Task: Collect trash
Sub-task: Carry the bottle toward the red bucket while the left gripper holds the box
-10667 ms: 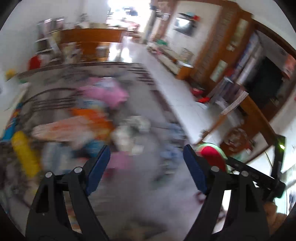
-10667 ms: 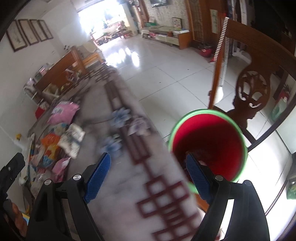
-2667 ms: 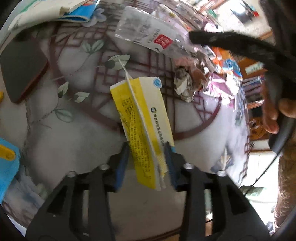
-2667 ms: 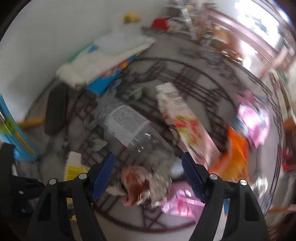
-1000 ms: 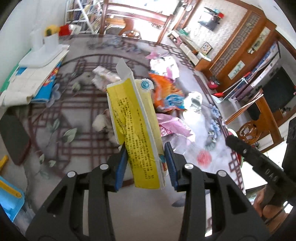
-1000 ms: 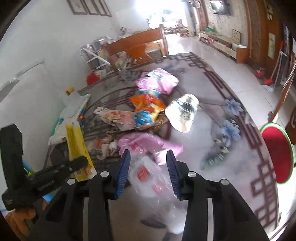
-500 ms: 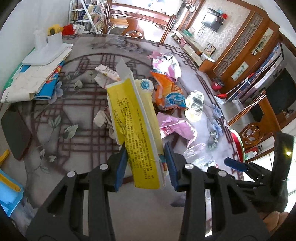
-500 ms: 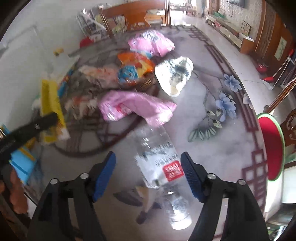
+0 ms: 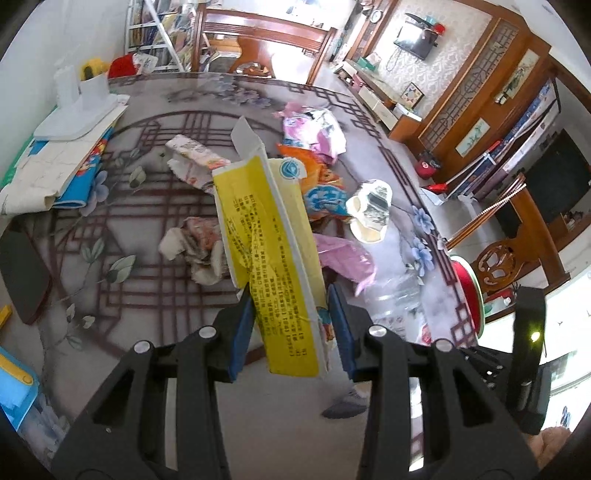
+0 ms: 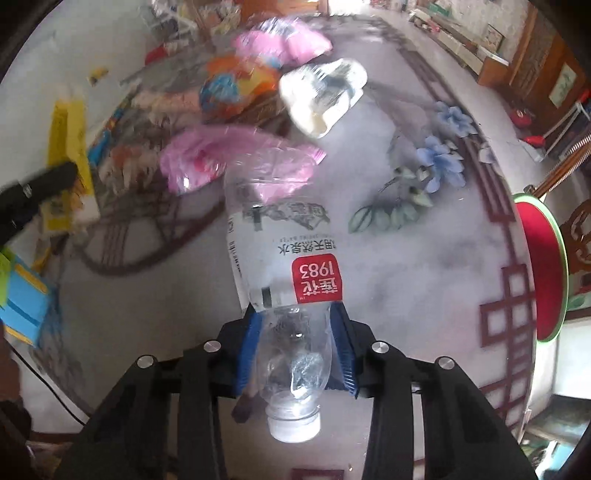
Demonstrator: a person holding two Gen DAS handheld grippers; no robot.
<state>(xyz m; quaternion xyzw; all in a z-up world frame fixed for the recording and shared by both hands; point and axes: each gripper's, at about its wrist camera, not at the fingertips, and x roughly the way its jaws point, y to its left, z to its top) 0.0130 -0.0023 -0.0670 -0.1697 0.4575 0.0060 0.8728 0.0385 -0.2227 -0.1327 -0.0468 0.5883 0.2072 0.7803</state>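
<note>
crumpled clear plastic bottle (image 10: 284,280) pinched by right hand-held gripper (image 10: 295,350); left hand-held gripper (image 9: 291,325) clamps flattened yellow carton (image 9: 269,243).

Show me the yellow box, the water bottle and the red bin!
yellow box (image 9: 271,236), left wrist view, on its printed yellow face.
water bottle (image 10: 286,258), right wrist view, on its white label.
red bin (image 10: 543,273), right wrist view, on its red inside.

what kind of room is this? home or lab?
Most likely a home living and dining room. A wall-mounted TV hangs over a low cabinet, carved wooden chairs stand at a patterned round table strewn with wrappers, and full bookshelves line the far wall.
</note>
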